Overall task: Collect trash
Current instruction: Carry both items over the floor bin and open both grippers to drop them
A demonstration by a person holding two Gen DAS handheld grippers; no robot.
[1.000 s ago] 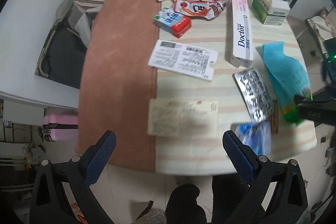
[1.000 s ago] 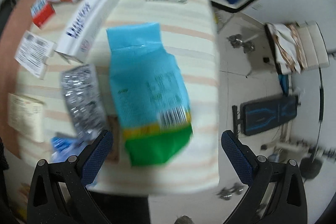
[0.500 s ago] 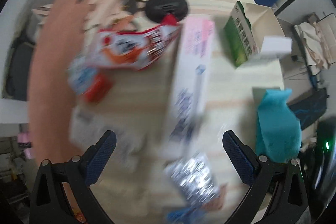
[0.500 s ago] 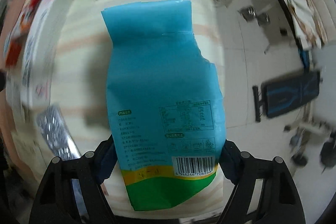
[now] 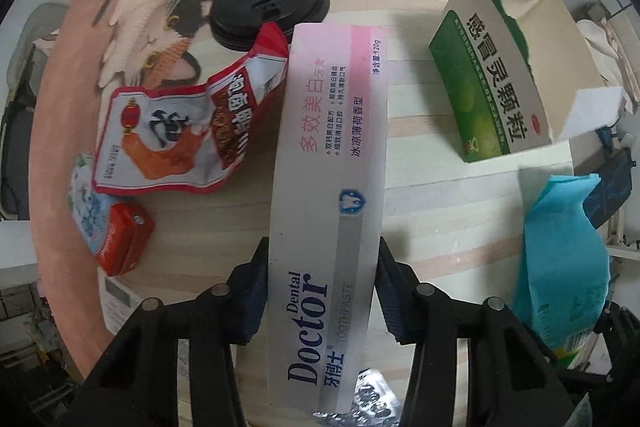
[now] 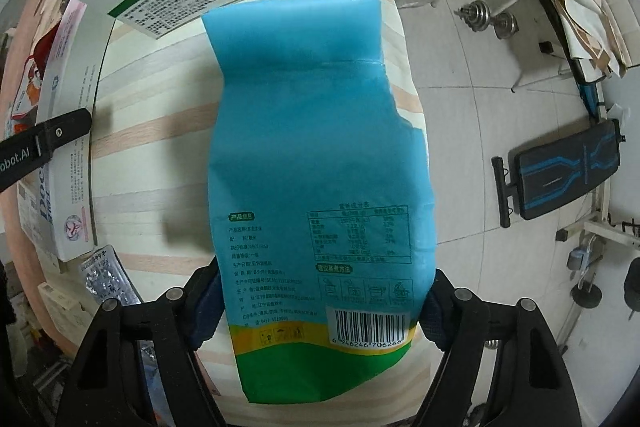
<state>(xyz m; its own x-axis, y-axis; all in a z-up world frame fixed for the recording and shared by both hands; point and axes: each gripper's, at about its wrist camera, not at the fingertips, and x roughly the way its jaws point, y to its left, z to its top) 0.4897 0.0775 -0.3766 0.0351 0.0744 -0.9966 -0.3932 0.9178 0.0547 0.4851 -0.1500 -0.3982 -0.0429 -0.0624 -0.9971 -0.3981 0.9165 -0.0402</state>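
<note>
Toothpaste box, long white-and-pink carton, lying flat on the striped table. Landmark for the rest: red snack pouch touching its left edge, black lid beyond its far end, green medicine box well to its right, blue bag nearer on the right. Carton judged light, stiff, crushable if squeezed hard; best taken across its narrow width near the printed end. Bag judged light, soft, slippery. Left gripper: jaws closed against both long sides of the carton. Right gripper: jaws closing, the bag's lower part between them, pads touching its edges.
</note>
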